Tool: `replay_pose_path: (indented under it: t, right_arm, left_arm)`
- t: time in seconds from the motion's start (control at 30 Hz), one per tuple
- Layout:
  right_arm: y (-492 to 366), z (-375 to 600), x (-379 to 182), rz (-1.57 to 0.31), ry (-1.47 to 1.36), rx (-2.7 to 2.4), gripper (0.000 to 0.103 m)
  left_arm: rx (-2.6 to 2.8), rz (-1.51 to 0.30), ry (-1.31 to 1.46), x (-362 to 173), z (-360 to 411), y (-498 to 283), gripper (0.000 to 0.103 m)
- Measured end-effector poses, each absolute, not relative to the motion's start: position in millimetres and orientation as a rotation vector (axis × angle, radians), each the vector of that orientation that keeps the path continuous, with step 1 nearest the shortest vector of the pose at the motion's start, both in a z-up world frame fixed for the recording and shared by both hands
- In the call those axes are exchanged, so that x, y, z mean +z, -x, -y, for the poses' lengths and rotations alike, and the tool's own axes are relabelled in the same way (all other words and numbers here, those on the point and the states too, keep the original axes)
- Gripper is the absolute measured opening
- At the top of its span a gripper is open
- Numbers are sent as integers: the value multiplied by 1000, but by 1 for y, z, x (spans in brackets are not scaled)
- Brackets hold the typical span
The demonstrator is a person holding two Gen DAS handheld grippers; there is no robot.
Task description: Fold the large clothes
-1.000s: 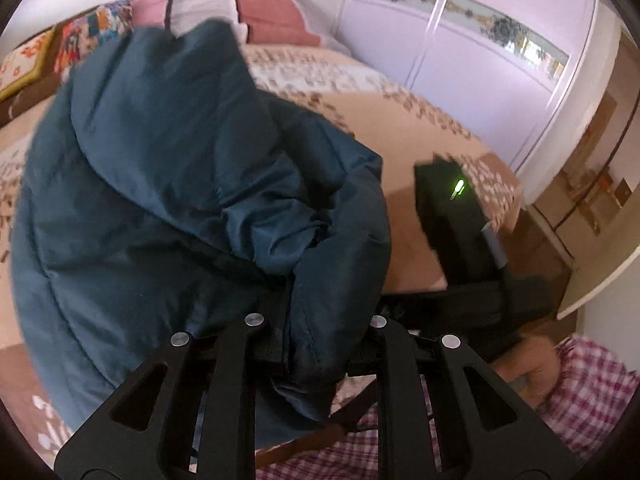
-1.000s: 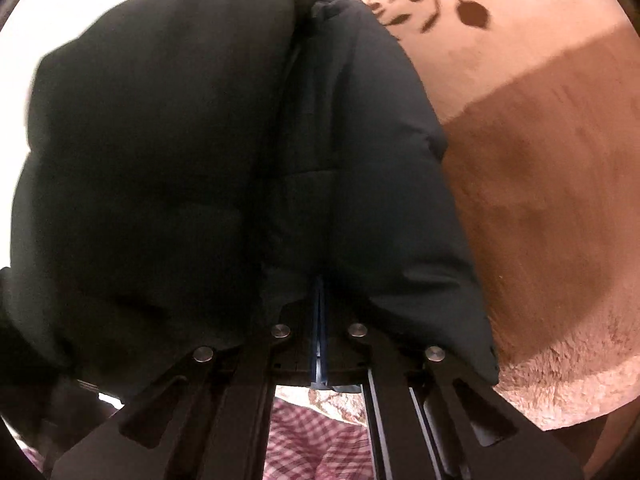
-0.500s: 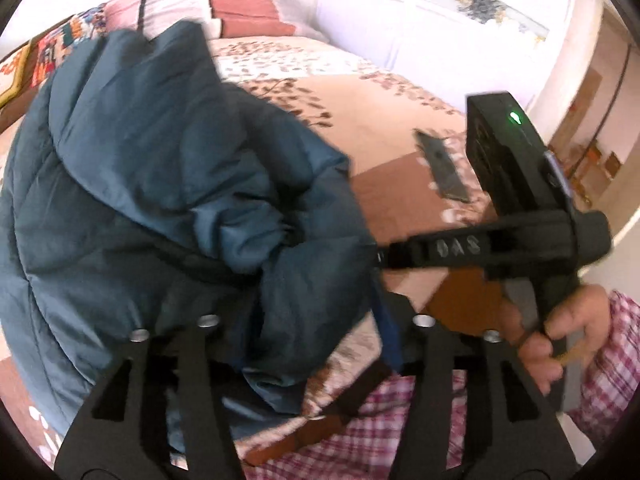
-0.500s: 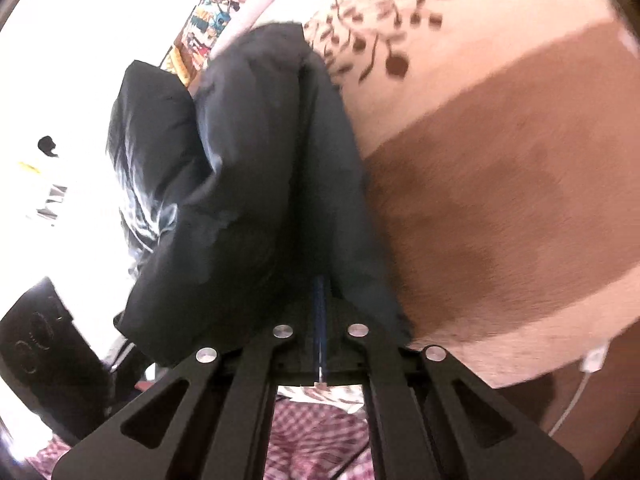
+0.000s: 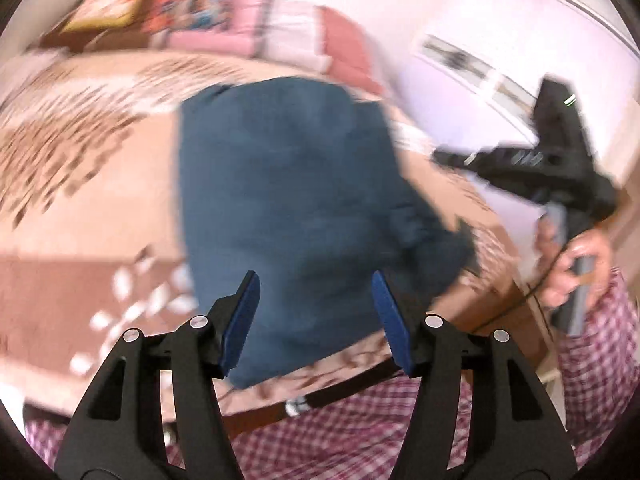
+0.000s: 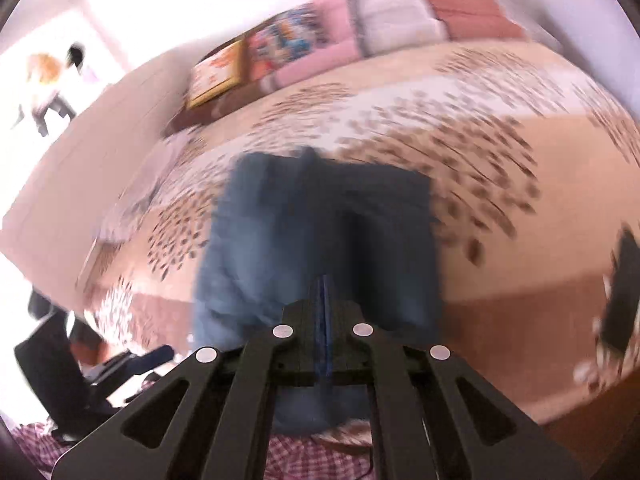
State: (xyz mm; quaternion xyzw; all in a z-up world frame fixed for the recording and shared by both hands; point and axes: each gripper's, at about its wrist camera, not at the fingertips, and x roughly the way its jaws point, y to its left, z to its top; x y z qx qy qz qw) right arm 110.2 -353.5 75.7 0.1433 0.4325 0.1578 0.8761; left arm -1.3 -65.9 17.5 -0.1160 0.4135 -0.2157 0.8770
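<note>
A dark blue padded jacket (image 5: 288,208) lies folded in a rough rectangle on the bed; it also shows in the right wrist view (image 6: 316,240). My left gripper (image 5: 316,320) is open, its blue pads (image 5: 240,320) apart above the jacket's near edge, holding nothing. My right gripper (image 6: 325,320) has its jaws pressed together with nothing visibly between them, above the jacket's near edge. In the left wrist view the right gripper (image 5: 536,164) is raised to the right of the jacket. Both views are blurred by motion.
The bed (image 6: 500,148) has a beige and brown leaf-pattern cover. Pillows (image 5: 256,36) lie at its head. A white wardrobe (image 5: 480,52) stands to the right. A dark flat object (image 6: 622,292) lies on the bed at right. My checked shirt (image 5: 400,432) fills the bottom.
The jacket was lifted and held by both grippers; now it lies on the bed. My left gripper has opened and let go. Both grippers have pulled back from it.
</note>
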Motion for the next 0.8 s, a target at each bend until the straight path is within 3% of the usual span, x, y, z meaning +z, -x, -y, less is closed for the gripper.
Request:
replay_pose_path:
  t: [0.27, 0.3, 0.53, 0.8]
  right_arm:
    - [-195, 272, 59, -1011, -130, 289, 4]
    - [-201, 275, 49, -1035, -122, 253, 0]
    - [-204, 334, -20, -1113, -241, 168, 0]
    - [-194, 347, -37, -1115, -301, 183, 0]
  left_arm:
    - [-387, -1039, 290, -27, 54, -18, 58]
    - [-383, -1049, 267, -32, 57, -18, 58]
    - [-418, -1109, 246, -45, 76, -33, 70]
    - [-430, -1117, 240, -53, 81, -39, 72]
